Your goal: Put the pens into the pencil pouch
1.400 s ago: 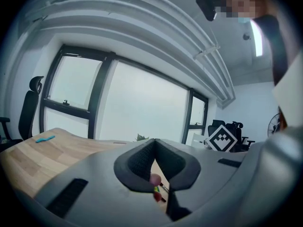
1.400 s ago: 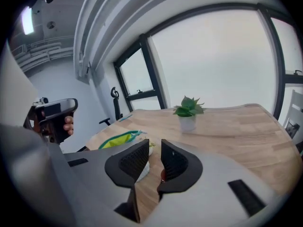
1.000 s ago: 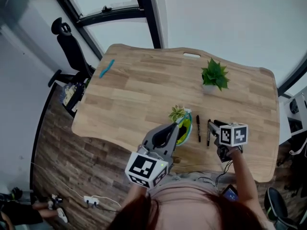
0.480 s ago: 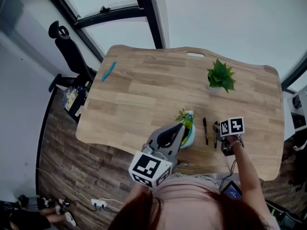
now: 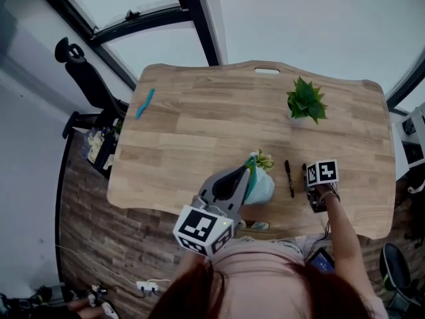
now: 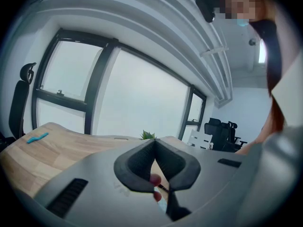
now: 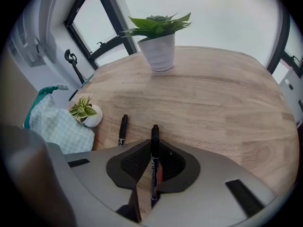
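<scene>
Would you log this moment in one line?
left gripper: holds pencil pouch | right gripper: jaws just closed on pen | second pen: table

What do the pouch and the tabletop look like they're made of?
The pouch: soft woven cloth, matte, pale checked pattern with teal trim; it slumps and creases. The tabletop: wood or wood-look laminate, satin finish; plank grain shows, but which can't be told.

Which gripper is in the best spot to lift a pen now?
Right. The right gripper has just been closing its jaws around a pen on the table; the left gripper is at the pencil pouch.
</scene>
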Available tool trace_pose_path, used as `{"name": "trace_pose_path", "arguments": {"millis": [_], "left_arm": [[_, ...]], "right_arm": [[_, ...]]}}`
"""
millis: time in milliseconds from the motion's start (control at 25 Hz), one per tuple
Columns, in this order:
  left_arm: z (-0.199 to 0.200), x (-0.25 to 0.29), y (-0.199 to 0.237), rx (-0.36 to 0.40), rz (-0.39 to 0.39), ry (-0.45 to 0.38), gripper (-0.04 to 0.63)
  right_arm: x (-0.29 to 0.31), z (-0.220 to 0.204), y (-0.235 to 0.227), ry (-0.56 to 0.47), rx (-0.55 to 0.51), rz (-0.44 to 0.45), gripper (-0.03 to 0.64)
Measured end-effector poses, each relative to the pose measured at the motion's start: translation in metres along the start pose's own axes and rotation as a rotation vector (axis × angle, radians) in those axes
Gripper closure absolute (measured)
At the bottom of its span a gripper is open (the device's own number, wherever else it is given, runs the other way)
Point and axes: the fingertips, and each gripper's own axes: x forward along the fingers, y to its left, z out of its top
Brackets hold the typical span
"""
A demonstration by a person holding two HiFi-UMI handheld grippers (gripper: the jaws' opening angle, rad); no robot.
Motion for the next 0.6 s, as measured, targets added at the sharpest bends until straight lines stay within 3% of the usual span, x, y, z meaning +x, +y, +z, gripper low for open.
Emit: {"name": "trace_pose_path", "arguments": {"millis": [360, 600], "left_arm": [[0.004, 0.002, 0.025, -0.013, -0.025, 0.003, 0.595], [-0.001, 0.007, 0.035, -0.019, -0.052, 0.017, 0.595]], "right_arm": [[-0.029, 0.014, 0.015, -0.188, 0.107, 0.041, 0.572], [-0.074, 0.042, 0.03, -0.376, 0.157, 0.085, 0.572]]}}
